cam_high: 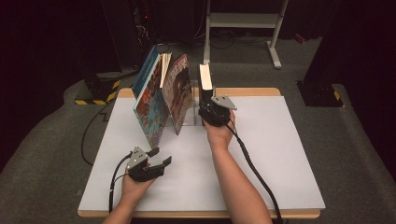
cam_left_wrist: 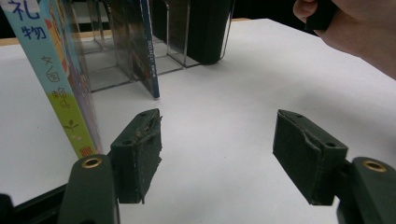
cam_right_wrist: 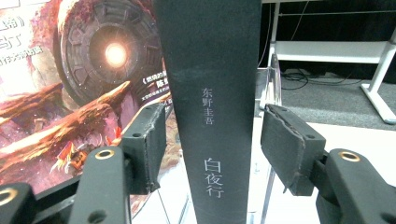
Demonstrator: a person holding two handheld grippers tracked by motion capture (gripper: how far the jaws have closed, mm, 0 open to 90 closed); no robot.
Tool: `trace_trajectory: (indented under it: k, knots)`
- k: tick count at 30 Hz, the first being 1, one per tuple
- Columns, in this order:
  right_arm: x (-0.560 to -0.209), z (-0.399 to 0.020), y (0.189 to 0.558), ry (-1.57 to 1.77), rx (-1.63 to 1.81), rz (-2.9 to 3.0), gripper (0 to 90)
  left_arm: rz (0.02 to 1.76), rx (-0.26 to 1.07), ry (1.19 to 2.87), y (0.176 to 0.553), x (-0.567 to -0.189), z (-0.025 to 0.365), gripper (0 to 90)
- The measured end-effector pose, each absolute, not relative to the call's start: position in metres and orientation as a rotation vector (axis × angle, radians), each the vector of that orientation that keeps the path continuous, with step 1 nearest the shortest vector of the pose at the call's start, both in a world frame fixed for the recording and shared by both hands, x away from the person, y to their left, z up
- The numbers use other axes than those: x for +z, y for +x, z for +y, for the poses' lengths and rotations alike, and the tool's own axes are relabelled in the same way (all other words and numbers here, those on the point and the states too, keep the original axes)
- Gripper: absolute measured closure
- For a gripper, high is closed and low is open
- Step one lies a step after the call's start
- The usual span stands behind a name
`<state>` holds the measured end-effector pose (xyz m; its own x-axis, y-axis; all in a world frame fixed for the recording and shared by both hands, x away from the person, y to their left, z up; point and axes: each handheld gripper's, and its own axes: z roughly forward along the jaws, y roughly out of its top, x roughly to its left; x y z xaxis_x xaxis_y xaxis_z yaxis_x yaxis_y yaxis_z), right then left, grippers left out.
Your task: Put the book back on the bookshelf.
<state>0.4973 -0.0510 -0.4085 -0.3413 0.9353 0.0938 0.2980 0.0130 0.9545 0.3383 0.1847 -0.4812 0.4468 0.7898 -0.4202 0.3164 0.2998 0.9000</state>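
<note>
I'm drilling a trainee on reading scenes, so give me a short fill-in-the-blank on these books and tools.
1. The black book stands upright between the jaws of the ____ tool.
2. The left tool hovers over the white table, its jaws open and holding ____.
3. The clear divider rack stands at the table's ____ edge.
4. The two colourful books lean to the ____ in the high view.

Missing words: right; nothing; far; left
</note>
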Motion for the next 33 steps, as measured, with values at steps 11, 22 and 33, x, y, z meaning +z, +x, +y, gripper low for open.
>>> trace_trajectory:
  k: [11,22,33]
  knots:
    - [-0.410,-0.050,0.497,1.257,1.338,1.738,29.6,1.116,0.435,1.300,0.338,-0.482,0.184,32.1]
    - [-0.406,-0.056,0.489,1.236,1.297,1.750,17.7,1.138,0.459,1.317,0.341,-0.483,0.187,28.0]
    - [-0.411,-0.061,0.473,1.202,1.288,1.796,15.4,1.165,0.487,1.333,0.345,-0.482,0.196,23.7]
